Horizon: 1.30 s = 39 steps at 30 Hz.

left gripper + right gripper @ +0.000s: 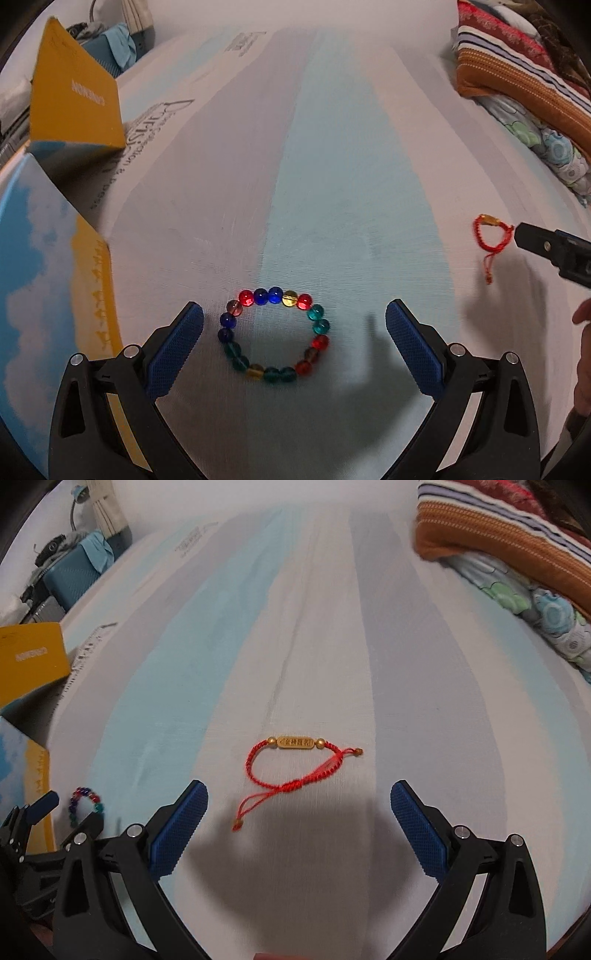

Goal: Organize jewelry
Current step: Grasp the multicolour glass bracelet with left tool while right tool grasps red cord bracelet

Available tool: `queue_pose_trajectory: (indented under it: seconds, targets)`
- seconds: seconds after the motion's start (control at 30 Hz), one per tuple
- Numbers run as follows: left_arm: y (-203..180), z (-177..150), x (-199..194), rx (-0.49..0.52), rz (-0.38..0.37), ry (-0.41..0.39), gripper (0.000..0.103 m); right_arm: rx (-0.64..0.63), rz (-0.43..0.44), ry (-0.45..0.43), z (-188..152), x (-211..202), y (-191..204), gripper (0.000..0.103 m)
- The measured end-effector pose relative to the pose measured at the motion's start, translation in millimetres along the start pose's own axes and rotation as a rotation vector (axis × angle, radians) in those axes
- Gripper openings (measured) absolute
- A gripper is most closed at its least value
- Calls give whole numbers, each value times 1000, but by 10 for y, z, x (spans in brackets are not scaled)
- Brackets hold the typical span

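A bracelet of coloured glass beads (275,334) lies flat on the striped bedsheet, between the open fingers of my left gripper (294,317), nearer the left finger. It also shows small in the right wrist view (85,805). A red cord bracelet with a gold tag (291,764) lies on the sheet just ahead of my open, empty right gripper (299,797). In the left wrist view the cord bracelet (493,236) lies at the right, with my right gripper's tip beside it.
An open box with a yellow lid and blue sky print (55,258) stands at the left; it also shows in the right wrist view (26,672). Folded blankets and a pillow (524,85) lie at the back right. A teal case (70,576) sits beyond the bed's far left.
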<state>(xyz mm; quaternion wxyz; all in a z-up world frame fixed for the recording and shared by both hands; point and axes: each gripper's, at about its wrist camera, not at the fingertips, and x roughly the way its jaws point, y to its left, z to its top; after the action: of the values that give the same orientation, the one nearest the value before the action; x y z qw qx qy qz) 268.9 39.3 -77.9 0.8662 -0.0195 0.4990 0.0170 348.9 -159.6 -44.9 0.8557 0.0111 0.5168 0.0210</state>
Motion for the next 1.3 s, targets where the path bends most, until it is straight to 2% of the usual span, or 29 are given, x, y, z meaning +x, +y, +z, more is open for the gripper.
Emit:
queue_pose_trajectory:
  seconds: [0.33, 0.47, 0.5, 0.57, 0.7, 0.87, 1.0, 1.17, 1.3]
  targets:
    - [41, -5, 263, 2, 12, 23, 97, -8, -2, 47, 109, 387, 28, 95]
    - [30, 0, 286, 0, 27, 29, 93, -9, 0, 72, 163, 480, 37, 93]
    - [30, 1, 288, -2, 37, 30, 91, -8, 3, 80, 170, 503, 38, 91]
    - [34, -12, 277, -10, 54, 27, 84, -7, 8, 105, 173, 553, 41, 76]
    - [58, -21, 258, -25, 70, 26, 71, 0, 9, 127, 157, 607, 33, 68]
    - [53, -25, 226, -32, 65, 27, 53, 8, 15, 124, 160, 588, 40, 50]
    - [74, -35, 204, -56, 54, 17, 45, 9, 22, 124, 156, 569, 51, 38]
    - [80, -31, 179, -54, 42, 16, 25, 8, 25, 118, 146, 556, 51, 20]
    - [94, -24, 165, -55, 33, 18, 19, 13, 30, 111, 131, 534, 54, 16]
